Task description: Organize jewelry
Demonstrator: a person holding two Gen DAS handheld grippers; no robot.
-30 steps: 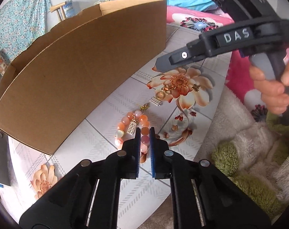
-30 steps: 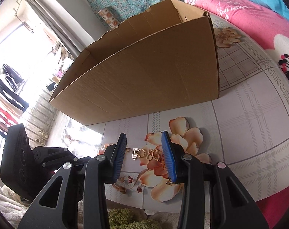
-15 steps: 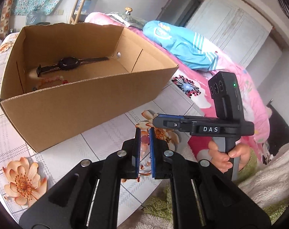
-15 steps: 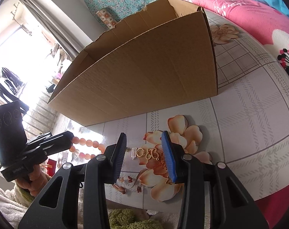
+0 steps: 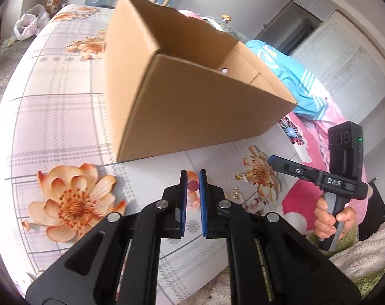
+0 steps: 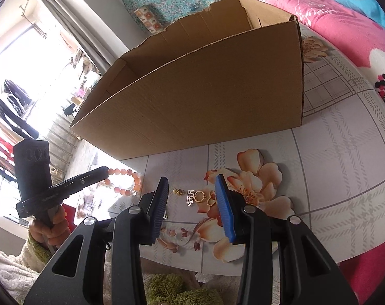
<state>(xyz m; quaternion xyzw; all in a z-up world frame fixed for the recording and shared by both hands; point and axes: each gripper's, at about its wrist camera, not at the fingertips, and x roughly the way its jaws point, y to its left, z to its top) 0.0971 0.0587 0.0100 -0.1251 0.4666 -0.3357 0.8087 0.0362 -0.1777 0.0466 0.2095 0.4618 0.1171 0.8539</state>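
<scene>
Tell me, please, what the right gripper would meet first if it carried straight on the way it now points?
Most likely the small gold pieces lying on the floral tablecloth between the open fingers of the right gripper. The cardboard box stands further along; depth is hard to judge in this fisheye view.

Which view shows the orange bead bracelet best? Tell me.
Right wrist view: the orange bead bracelet hangs as a nearly whole loop from the left gripper. Left wrist view shows only a few beads between its fingers.

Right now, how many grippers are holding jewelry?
1. The left gripper holds the orange bead bracelet in front of the cardboard box. The right gripper is open above the gold pieces, holding nothing.
</scene>
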